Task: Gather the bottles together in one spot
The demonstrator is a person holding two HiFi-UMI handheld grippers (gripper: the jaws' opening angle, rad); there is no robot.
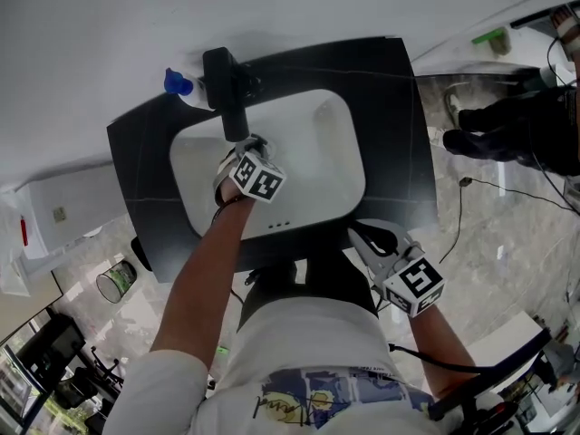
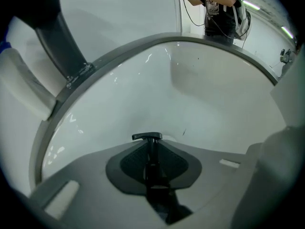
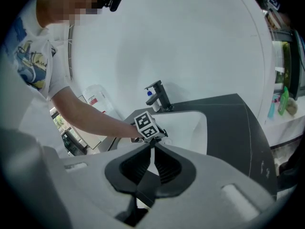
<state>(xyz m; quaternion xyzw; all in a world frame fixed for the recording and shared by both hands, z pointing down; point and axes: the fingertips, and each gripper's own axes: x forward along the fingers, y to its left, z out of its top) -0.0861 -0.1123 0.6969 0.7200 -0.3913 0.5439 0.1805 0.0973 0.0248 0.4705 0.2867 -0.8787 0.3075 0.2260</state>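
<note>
A bottle with a blue cap (image 1: 178,84) stands on the dark counter (image 1: 390,134), just left of the black faucet (image 1: 227,93); the right gripper view shows it (image 3: 150,96) beside the faucet too. My left gripper (image 1: 237,157) reaches steeply down into the white basin (image 1: 317,152) below the spout. Its jaws (image 2: 148,147) are shut on a thin black stem with a flat crosswise top (image 2: 147,137); what that stem belongs to is hidden. My right gripper (image 1: 364,240) hovers at the counter's front right, jaws (image 3: 152,149) shut with nothing between them.
Another person in dark sleeves (image 1: 526,130) works at a steel sink (image 1: 462,93) to the right. A green bottle (image 1: 490,36) lies on the shelf behind. A white box (image 1: 63,208) sits left of the counter, a round bin (image 1: 116,279) on the floor.
</note>
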